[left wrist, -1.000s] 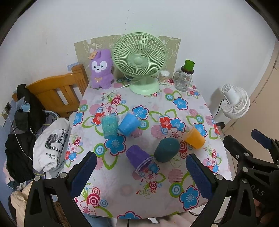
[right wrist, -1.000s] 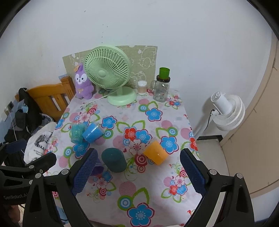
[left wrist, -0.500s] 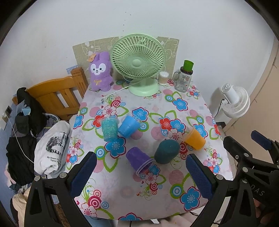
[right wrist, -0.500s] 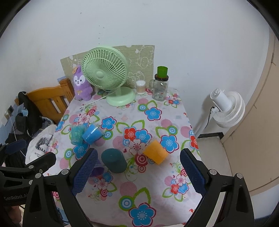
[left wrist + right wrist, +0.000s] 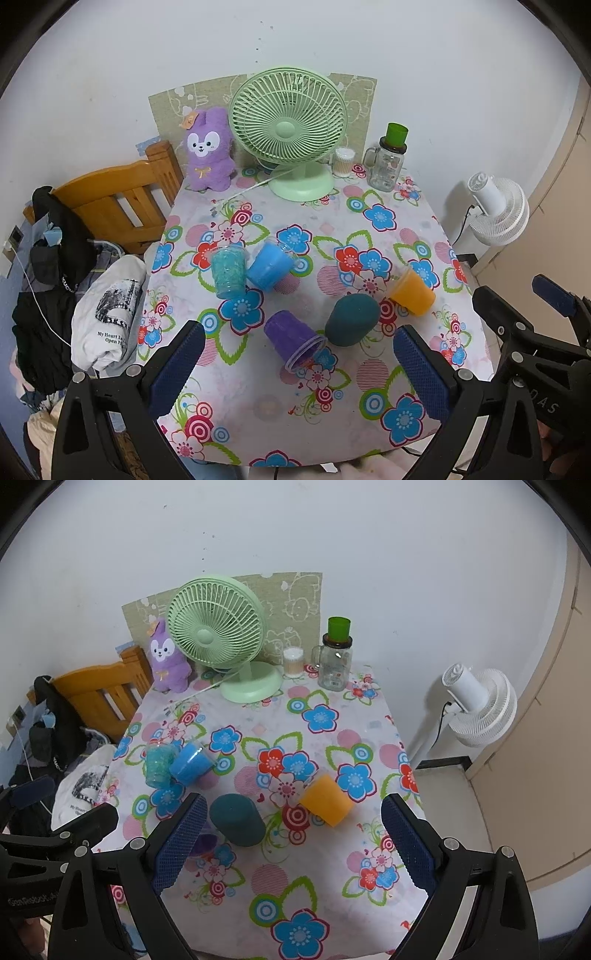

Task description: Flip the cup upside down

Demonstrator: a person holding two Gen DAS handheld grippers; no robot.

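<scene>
Both grippers have drawn back and risen a little since a second ago, so more of the flowered surface (image 5: pixel 388 221) shows, while the cups lie where they were. Left gripper (image 5: pixel 295 363) hangs above the near edge with its jaws wide and nothing between them; right gripper (image 5: pixel 293 843) likewise, jaws wide and empty. Five cups lie on their sides on the surface: the purple cup (image 5: pixel 291 338) nearest the left gripper, mouth toward the camera, touching the dark teal cup (image 5: pixel 351 319); the orange cup (image 5: pixel 412 293) just beside that one. Farther back, the light blue cup (image 5: pixel 271 266) leans against the glittery teal cup (image 5: pixel 228 271). At the rear stand a green fan (image 5: pixel 290 125), a purple plush rabbit (image 5: pixel 208 151) and a glass jar (image 5: pixel 386 166)
</scene>
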